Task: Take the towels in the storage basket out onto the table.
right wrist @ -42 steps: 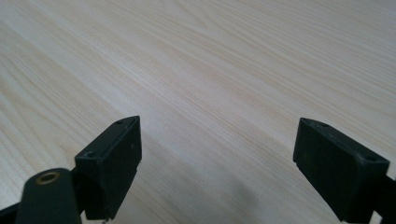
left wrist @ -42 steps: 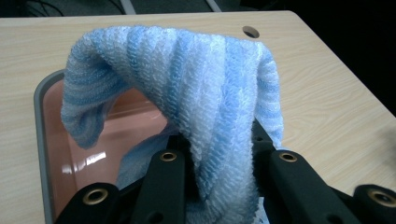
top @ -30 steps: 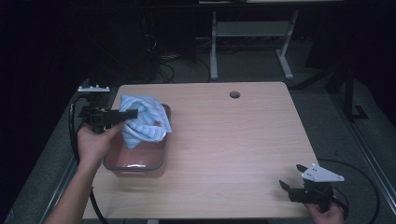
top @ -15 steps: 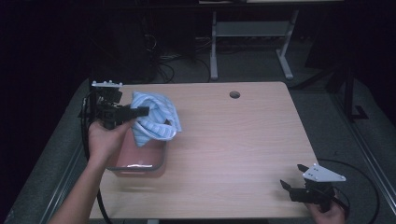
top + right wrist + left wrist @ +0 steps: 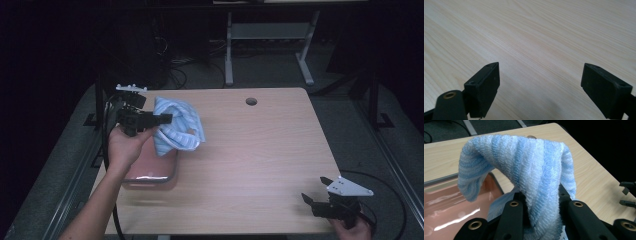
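jaws: left gripper clenched on blue striped towel, right gripper released, idle on tabletop.
step looks like carrying towel off pink tray, held above it; next prob needs a lay-down spot w/ clear wood.

Left forearm: we see it enter at the seven o'clock edge of the high view and slant toward eleven o'clock. Left hand: wrapped round the gripper's grip, raised off the table. Left gripper: level, pointing to three o'clock, jaws clamped on a striped blue towel. Right hand: at five o'clock, low. Right gripper: pointing to ten o'clock, jaws wide apart, nothing between them.
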`<move>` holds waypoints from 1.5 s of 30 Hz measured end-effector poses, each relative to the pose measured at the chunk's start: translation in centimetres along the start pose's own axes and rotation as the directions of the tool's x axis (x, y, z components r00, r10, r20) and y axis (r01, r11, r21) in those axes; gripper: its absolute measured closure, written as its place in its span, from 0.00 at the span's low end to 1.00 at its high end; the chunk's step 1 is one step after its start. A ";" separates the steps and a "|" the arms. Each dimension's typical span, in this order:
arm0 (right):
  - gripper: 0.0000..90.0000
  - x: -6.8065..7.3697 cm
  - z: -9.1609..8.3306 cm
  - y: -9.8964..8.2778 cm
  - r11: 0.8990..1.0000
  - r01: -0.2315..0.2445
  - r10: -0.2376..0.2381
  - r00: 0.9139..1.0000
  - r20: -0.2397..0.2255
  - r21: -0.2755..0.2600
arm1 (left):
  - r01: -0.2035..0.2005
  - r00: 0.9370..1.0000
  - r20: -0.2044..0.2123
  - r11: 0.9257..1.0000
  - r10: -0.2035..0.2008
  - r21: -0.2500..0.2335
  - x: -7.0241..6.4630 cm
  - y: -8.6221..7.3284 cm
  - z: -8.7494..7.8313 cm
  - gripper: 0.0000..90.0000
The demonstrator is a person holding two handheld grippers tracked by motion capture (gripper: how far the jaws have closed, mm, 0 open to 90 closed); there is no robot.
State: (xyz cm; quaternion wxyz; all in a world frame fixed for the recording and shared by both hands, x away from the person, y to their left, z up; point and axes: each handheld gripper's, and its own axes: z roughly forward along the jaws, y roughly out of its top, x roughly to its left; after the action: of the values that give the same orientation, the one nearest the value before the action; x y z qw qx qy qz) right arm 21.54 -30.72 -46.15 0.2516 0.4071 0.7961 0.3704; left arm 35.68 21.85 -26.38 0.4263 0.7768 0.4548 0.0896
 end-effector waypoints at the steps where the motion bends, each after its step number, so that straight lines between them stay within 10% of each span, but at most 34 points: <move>1: 0.16 0.0 0.0 0.0 1.000 0.000 0.000 1.000 0.000 0.000 | 0.000 1.000 0.000 1.000 0.000 0.000 0.0 0.0 0.0 0.82; 45: 0.16 -0.2 -0.1 0.3 1.000 0.003 -0.004 1.000 -0.004 -0.016 | -0.068 0.993 0.099 0.994 0.060 0.082 -4.6 1.2 7.7 0.82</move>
State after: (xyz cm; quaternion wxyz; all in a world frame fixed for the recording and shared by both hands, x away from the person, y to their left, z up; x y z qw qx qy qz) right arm 21.67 -30.83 -45.82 0.2536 0.4029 0.7944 0.3771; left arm 37.87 13.50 -29.13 0.4110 0.8119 0.4120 0.0461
